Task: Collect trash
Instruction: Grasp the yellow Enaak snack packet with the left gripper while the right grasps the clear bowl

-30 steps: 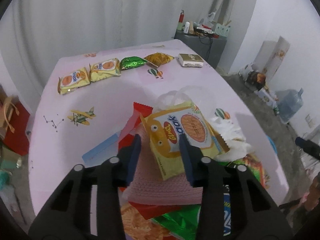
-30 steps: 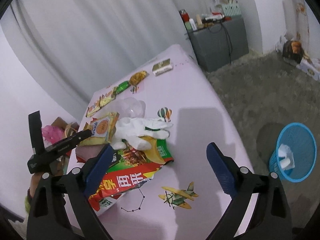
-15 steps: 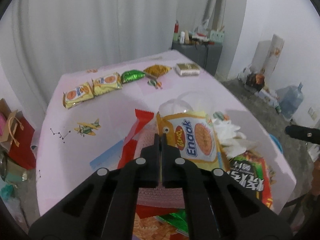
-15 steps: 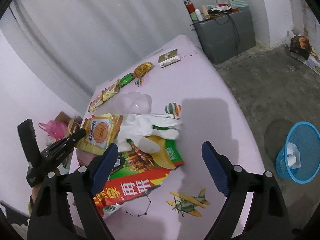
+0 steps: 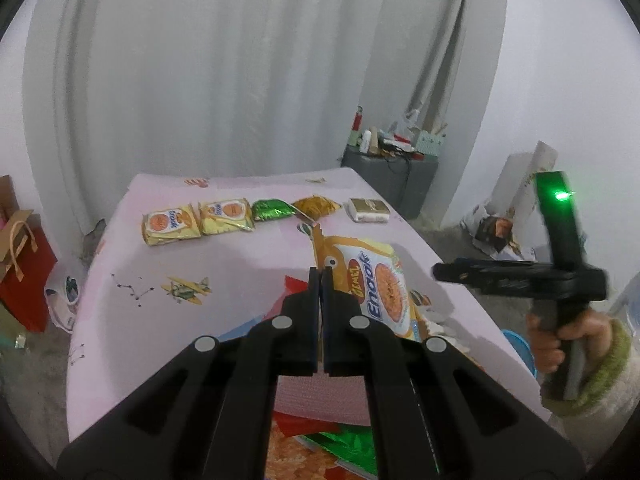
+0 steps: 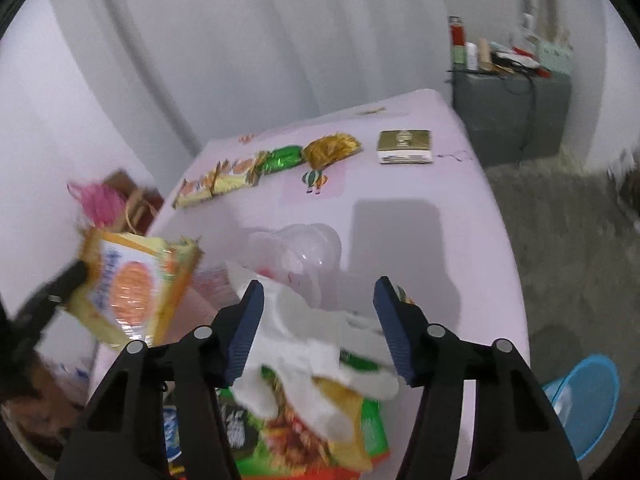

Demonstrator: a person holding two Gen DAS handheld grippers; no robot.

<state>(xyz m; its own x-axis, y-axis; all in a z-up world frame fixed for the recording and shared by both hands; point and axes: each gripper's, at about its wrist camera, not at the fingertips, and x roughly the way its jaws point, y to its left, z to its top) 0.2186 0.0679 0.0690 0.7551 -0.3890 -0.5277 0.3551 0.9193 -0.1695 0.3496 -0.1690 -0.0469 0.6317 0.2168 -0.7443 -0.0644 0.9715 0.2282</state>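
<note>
We see pale grey pleated curtains (image 5: 240, 80) at 12 o'clock | plain white wall (image 5: 568, 80) at 2 | low grey cabinet (image 6: 516, 116) cluttered on top, at 1 | rough grey concrete floor (image 6: 568, 240) at 3 | dim, even light

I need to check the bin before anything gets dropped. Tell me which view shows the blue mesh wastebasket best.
The right wrist view: the blue mesh wastebasket stands on the floor past the table's edge, its rim and wall visible, though blurred and cut by the frame edge. The left wrist view shows only a blue sliver behind the table edge.
</note>
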